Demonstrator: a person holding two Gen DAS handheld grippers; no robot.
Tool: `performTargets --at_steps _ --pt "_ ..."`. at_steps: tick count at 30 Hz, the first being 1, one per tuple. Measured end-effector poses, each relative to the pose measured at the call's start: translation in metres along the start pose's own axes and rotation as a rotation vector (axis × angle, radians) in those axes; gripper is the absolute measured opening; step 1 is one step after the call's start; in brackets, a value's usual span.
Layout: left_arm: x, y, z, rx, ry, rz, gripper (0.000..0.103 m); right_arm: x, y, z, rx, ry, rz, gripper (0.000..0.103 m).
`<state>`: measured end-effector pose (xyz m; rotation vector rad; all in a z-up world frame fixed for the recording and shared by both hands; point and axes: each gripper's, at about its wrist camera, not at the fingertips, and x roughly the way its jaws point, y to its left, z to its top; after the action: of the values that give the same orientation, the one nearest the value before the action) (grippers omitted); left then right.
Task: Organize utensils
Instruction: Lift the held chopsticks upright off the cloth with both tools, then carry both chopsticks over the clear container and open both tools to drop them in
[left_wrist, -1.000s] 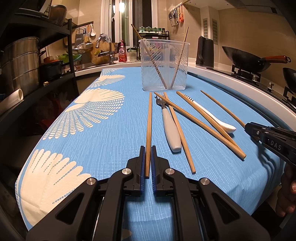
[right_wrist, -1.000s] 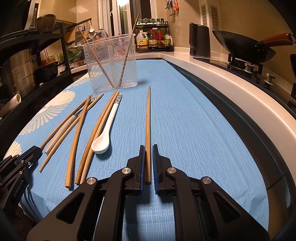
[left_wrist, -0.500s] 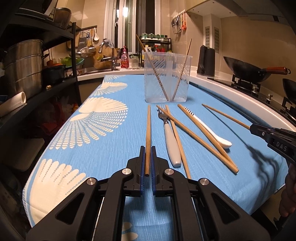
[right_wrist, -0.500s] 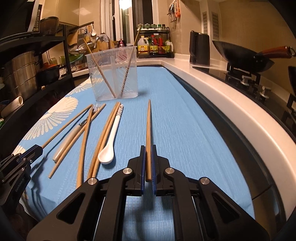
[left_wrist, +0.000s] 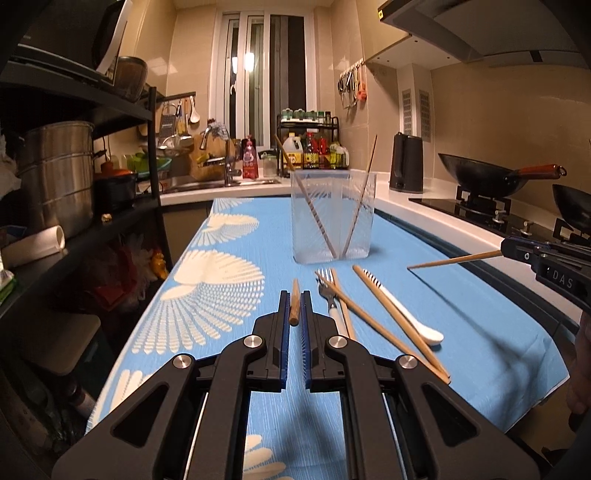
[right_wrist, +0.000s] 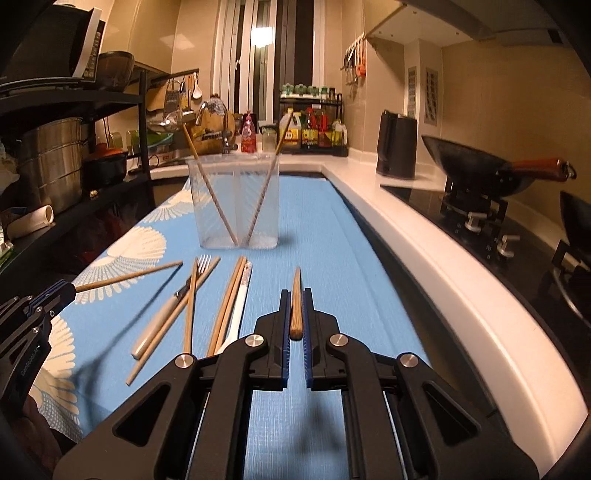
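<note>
Above blue cloth (left_wrist: 229, 258), one chopstick pinched in left gripper (left_wrist: 294, 306), another chopstick pinched in right gripper (right_wrist: 295, 310), both lifted clear and aimed at cup (left_wrist: 333, 218) (two sticks already leaned inside). Step judged: carry to cup. Next: tips to be raised over rim, then released. Fork (left_wrist: 330, 295), spoon (left_wrist: 402, 310), four chopsticks left on cloth; cup could be tipped

Left gripper (left_wrist: 294, 301) holding one chopstick (left_wrist: 294, 300)

We see its fingers (left_wrist: 283, 314) closed on the wood, above the blue bench (left_wrist: 480, 325).
</note>
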<state>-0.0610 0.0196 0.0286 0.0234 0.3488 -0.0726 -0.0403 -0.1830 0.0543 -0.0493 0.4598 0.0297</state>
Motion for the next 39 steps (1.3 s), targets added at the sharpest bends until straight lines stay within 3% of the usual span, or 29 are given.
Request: performTargets --at_steps 8,19,29,39 --pt "-0.004 0.000 0.024 0.015 -0.038 0.007 0.006 -0.008 -0.011 0.028 0.014 -0.054 0.018 0.006" --pt "-0.001 0.009 0.072 0.022 -0.024 -0.013 0.006 -0.015 -0.020 0.065 0.029 -0.089 0.062 0.006" --pt "0.007 0.022 0.133 -0.030 0.011 -0.084 0.006 -0.005 -0.028 0.106 0.052 -0.024 0.152 0.006" --pt "0.028 0.027 0.154 -0.083 0.079 -0.152 0.006 0.014 -0.036 0.121 0.100 0.039 0.187 0.006"
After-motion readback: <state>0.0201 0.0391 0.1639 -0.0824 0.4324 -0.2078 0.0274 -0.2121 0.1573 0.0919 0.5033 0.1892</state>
